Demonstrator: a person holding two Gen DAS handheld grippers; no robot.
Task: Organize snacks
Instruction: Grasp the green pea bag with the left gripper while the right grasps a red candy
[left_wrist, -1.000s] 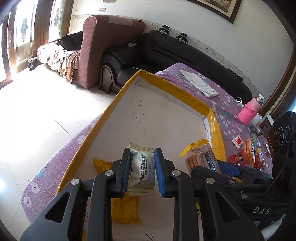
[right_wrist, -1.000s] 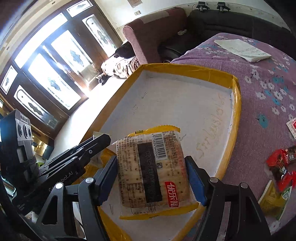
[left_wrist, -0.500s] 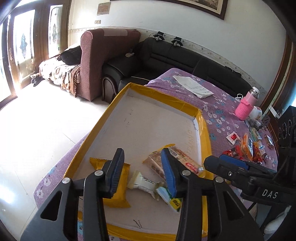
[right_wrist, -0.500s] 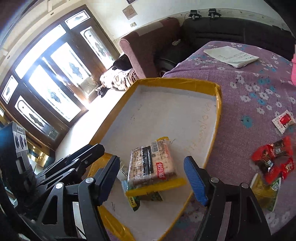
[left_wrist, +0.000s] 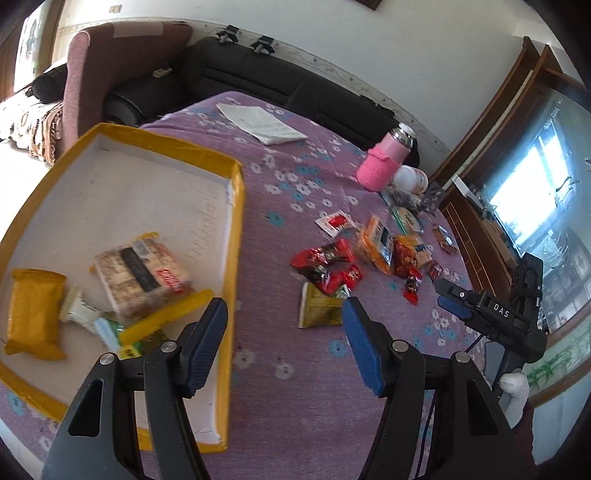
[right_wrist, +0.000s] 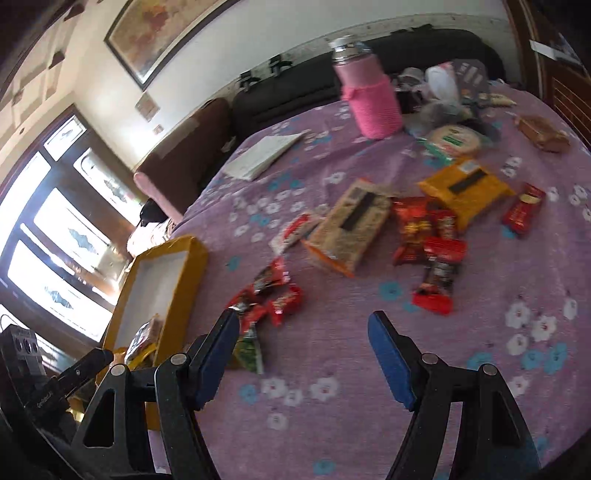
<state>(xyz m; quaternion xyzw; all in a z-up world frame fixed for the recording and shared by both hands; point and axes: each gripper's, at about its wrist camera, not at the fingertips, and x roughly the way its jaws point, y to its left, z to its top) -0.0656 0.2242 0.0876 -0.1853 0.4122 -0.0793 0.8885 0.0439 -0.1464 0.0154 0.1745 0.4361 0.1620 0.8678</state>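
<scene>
A yellow-rimmed white tray (left_wrist: 236, 206) lies on the purple flowered tablecloth at the left. In it lie a cracker pack (left_wrist: 142, 275), a yellow packet (left_wrist: 33, 314) and a small white packet (left_wrist: 75, 308). My left gripper (left_wrist: 284, 332) is open and empty, above the cloth just right of the tray's edge. My right gripper (right_wrist: 303, 347) is open and empty, above the cloth, with several loose snacks ahead: red packets (right_wrist: 267, 295), a cracker pack (right_wrist: 351, 225), an orange packet (right_wrist: 465, 188). The tray also shows in the right wrist view (right_wrist: 188, 269).
A pink-sleeved flask (right_wrist: 369, 99) stands at the table's far side among small clutter. A folded paper (left_wrist: 262, 123) lies beyond the tray. A green-yellow packet (left_wrist: 319, 310) lies near my left gripper. A black sofa runs behind the table.
Both grippers let go of their packets into the tray, opened wide, and swung right, away from the tray toward the loose snacks.
</scene>
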